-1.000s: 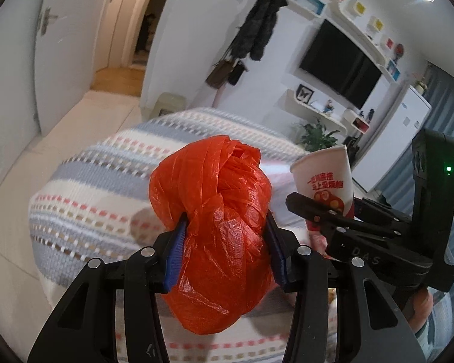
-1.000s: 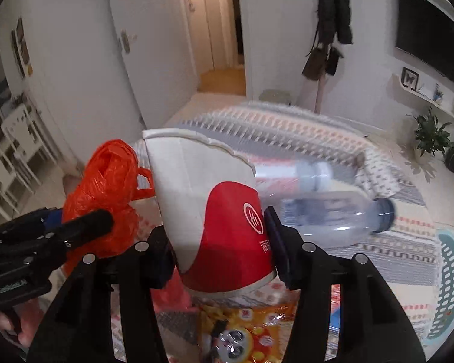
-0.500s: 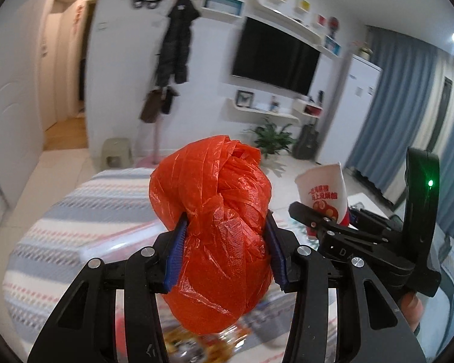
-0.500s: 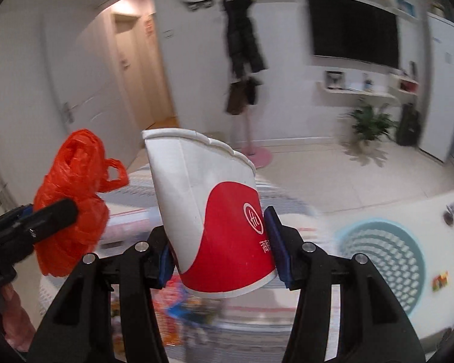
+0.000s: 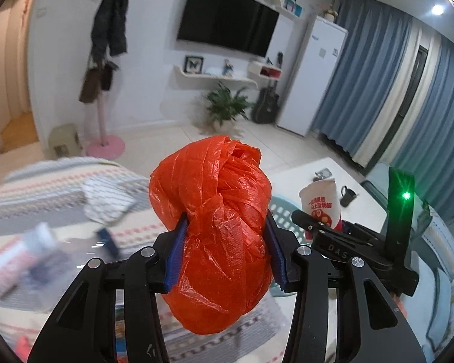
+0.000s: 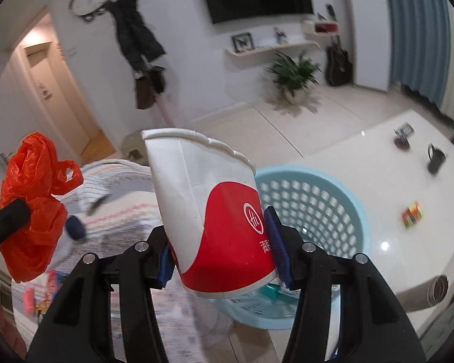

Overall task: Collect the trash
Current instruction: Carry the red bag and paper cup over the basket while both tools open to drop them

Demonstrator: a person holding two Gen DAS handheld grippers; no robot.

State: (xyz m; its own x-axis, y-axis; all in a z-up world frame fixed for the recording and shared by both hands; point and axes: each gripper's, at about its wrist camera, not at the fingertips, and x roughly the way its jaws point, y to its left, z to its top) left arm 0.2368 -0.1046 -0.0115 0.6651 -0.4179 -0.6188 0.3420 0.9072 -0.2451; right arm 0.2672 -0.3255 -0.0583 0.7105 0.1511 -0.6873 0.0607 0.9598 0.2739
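Currently in carry-to-bin step: L gripper is clamped on a crumpled orange plastic bag, R gripper is clamped on a red-and-white paper cup, w/ the light-blue perforated basket just beyond and below the R fingertips. Next move, by my judgement, calls for bringing each load over the basket's mouth, then releasing; cup sits nearer, bag is off to its left. Basket rim lies close against the white table edge to the R gripper's right and striped bedding to its left, but room above the mouth appears open.

light: bright, ceiling spot | blur: bed smeared | edges: fisheye warp, dark vignette
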